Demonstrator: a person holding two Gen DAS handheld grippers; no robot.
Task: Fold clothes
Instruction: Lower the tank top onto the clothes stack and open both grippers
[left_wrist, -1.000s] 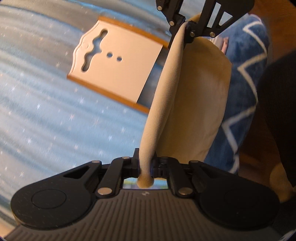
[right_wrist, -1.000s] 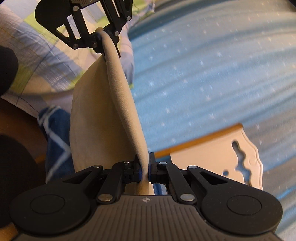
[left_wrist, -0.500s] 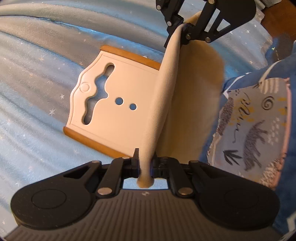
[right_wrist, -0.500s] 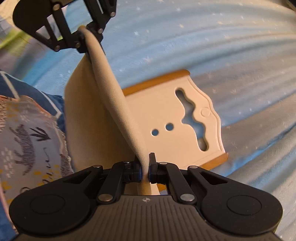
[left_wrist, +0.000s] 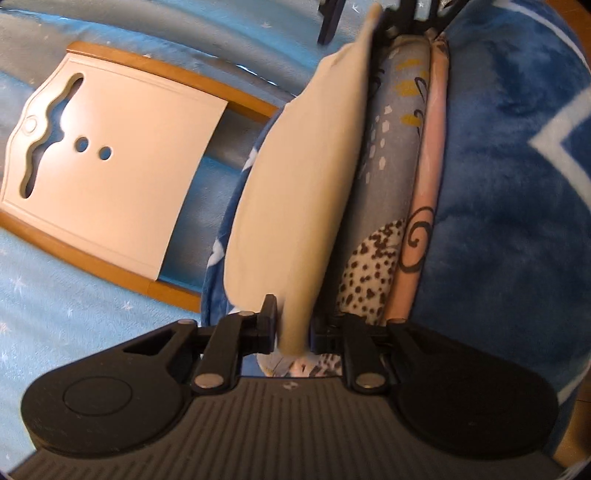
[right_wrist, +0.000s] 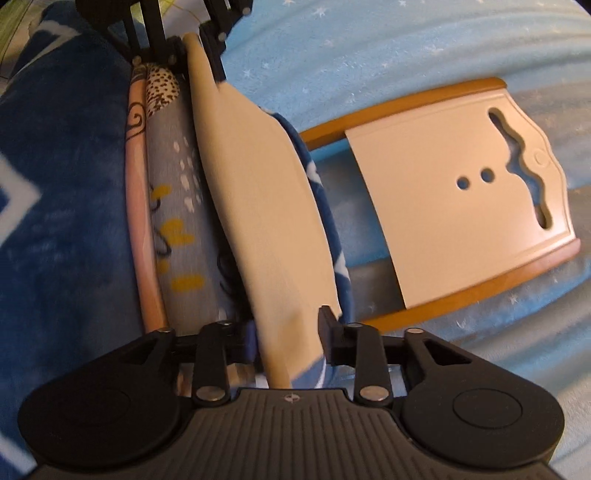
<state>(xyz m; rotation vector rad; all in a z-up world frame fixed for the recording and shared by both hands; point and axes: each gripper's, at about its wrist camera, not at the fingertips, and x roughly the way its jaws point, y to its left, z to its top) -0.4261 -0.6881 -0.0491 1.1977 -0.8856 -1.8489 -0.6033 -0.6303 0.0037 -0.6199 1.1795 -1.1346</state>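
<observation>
Between both grippers hung a beige cloth (left_wrist: 295, 192): the left gripper (left_wrist: 293, 328) stood slightly parted around it, the right gripper (right_wrist: 288, 332) released, jaws wide

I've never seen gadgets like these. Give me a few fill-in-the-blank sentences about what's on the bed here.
1. The white folding board has ___ round holes.
2. The light blue bedcover under it is dotted with small white ___.
3. The right gripper has its jaws ___, with the beige cloth loose between them.

Missing words: two; stars; open
</observation>
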